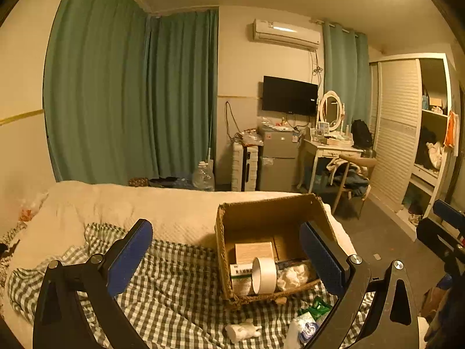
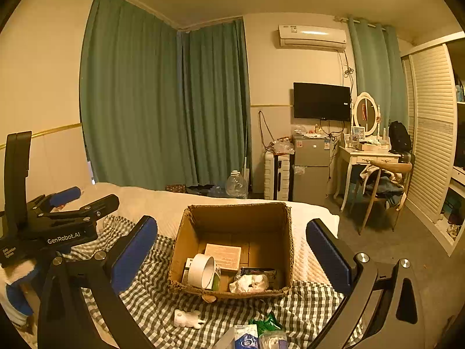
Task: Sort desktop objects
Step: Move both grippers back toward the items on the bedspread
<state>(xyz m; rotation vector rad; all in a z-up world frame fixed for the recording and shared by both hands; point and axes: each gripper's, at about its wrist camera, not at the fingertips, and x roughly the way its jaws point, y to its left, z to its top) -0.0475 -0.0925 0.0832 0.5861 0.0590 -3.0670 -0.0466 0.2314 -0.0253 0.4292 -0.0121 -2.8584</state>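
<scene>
Your left gripper (image 1: 226, 257) stands spread wide with nothing between its blue pads, and your right gripper (image 2: 232, 254) is just as wide and just as empty. Both point over the bed (image 1: 122, 203) toward the cardboard box (image 2: 232, 221), which sits open-topped on the checked blanket (image 2: 151, 299) near the bed's right edge; past that edge the floor (image 2: 375, 241) drops away. To the left of the box the cream cover lies bare and gives you the widest room. In the right wrist view your left gripper hangs at the far left, well apart from the box.

Inside the box you have one roll of white tape (image 2: 203, 270) standing on its edge against the near wall, one tan flat carton (image 2: 223, 254) behind it, one green-and-white carton (image 1: 239, 279) beside the roll, and one crumpled white wad (image 2: 250, 282) at the near right.

On the blanket in front of the box lie one small white figure (image 2: 187, 318), one green packet (image 2: 268, 324) and one blue-and-white packet (image 2: 247, 338), all close together near the bottom edge
</scene>
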